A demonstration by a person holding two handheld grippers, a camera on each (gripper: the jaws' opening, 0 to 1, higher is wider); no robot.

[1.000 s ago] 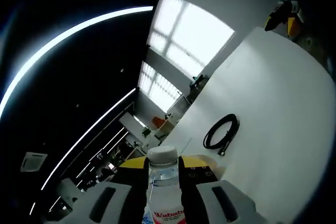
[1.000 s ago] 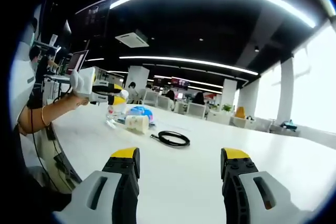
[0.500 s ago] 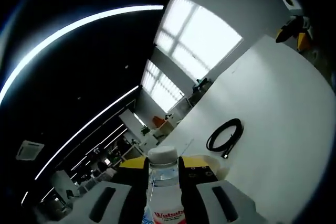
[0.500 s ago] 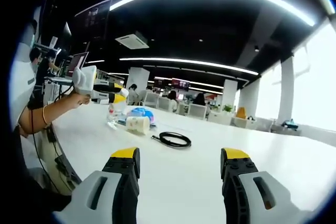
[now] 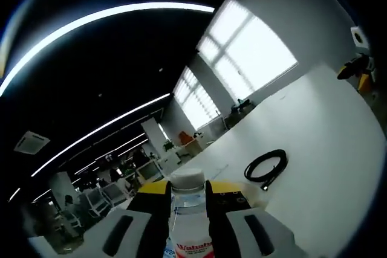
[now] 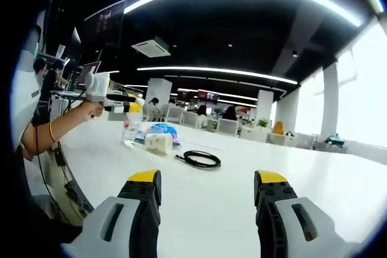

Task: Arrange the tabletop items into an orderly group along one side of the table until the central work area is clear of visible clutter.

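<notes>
1. Two hand-held grippers are in use. In the left gripper view, the left hand-held gripper (image 5: 187, 200) rises at the bottom centre, its jaws closed against both sides of a clear water bottle (image 5: 188, 222) with a white cap and a red-lettered label.
2. To the right of the bottle in that view, a coiled black cable (image 5: 266, 167) lies on the white surface (image 5: 326, 149), well apart from the jaws.
3. In the right gripper view, the left hand-held gripper (image 6: 126, 107) shows at the middle left, held by a hand (image 6: 91, 108), with the water bottle (image 6: 129, 130) standing upright under it on the surface (image 6: 205, 197).
4. Just right of the bottle there are a white roll (image 6: 158, 142) and a blue item (image 6: 161, 129) behind it; then the black cable (image 6: 198, 159) lies near them.
5. At the bottom, the right hand-held gripper (image 6: 208, 194) has its jaws wide apart, with nothing between them.
</notes>
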